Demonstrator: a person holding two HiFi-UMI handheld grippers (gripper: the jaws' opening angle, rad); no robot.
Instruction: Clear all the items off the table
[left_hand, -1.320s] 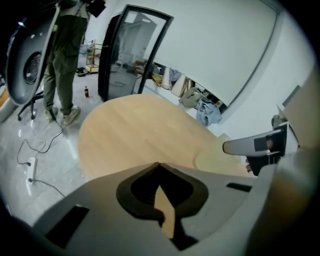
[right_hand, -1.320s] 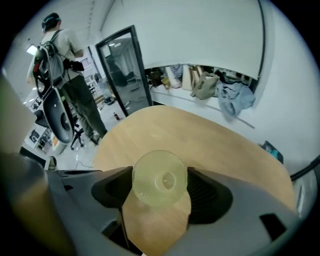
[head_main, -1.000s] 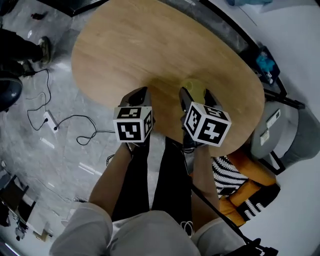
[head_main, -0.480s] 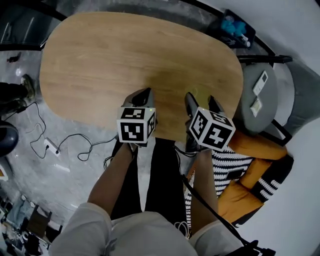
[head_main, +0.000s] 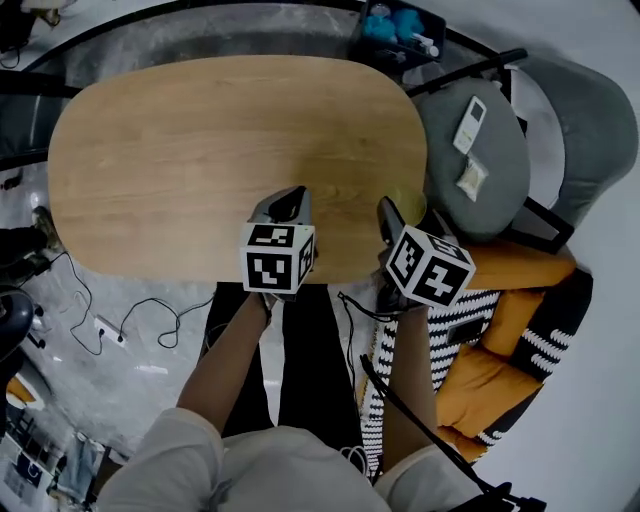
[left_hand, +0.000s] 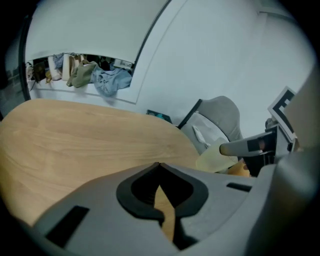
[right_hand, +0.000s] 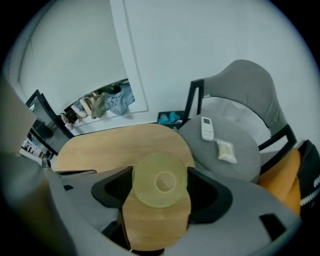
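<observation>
Across the oval wooden table (head_main: 180, 150) nothing is left lying, from its left end through the middle. Near its front edge, the left gripper (head_main: 286, 205) has its jaws pressed together at the tips with nothing between them. Further right, the right gripper (right_hand: 160, 176) pinches a dotted yellow-green disc (right_hand: 160, 187), perhaps a small dish, over the table's right end; whether it touches the wood I cannot tell. Beyond stands a grey chair (head_main: 480, 215) with a white remote control (head_main: 468, 125) and a small packet (head_main: 470, 178) on its seat. The clearing looks nearly finished: only the disc remains to be carried off. No writing is readable, only the cubes' square markers.
</observation>
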